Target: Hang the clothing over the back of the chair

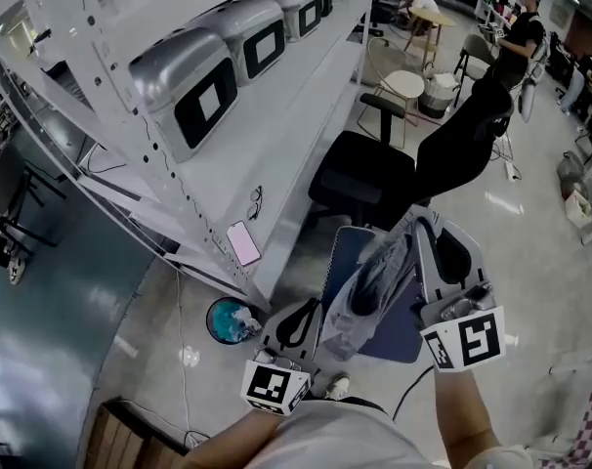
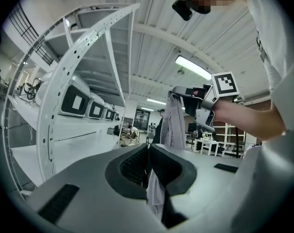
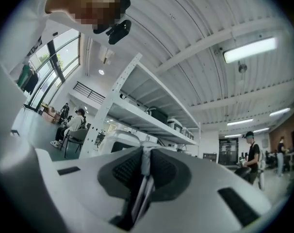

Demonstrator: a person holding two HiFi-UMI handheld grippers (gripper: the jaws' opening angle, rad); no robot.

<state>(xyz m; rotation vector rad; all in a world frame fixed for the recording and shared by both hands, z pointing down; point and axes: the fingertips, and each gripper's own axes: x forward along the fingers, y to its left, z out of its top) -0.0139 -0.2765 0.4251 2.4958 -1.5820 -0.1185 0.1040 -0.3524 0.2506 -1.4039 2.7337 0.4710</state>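
– Down in front of the person, in the head view, what is held?
– A grey garment [image 1: 366,286], strung between both grippers. The left gripper [image 1: 311,309] has its lower end. The right gripper [image 1: 413,228], further up the picture, has its upper end. The garment sits just below the black office chair [image 1: 369,179] in the picture and is not over the backrest [image 1: 462,135]. A white shelf rack [image 1: 276,135] runs along the left, with a pink phone [image 1: 243,243] and a pair of glasses [image 1: 255,201] on its lower board.
– And the left gripper view?
– Its fingers [image 2: 132,166] are together, clamped on a pale fold of the cloth. Beyond them the rest of the garment drapes from the right gripper, which is held higher.
– The right gripper view?
– Much the same: fingers [image 3: 122,171] are pressed onto a thin ridge of fabric that runs down between them. Behind stands the rack, and a person in black [image 3: 251,154] is at the far right.
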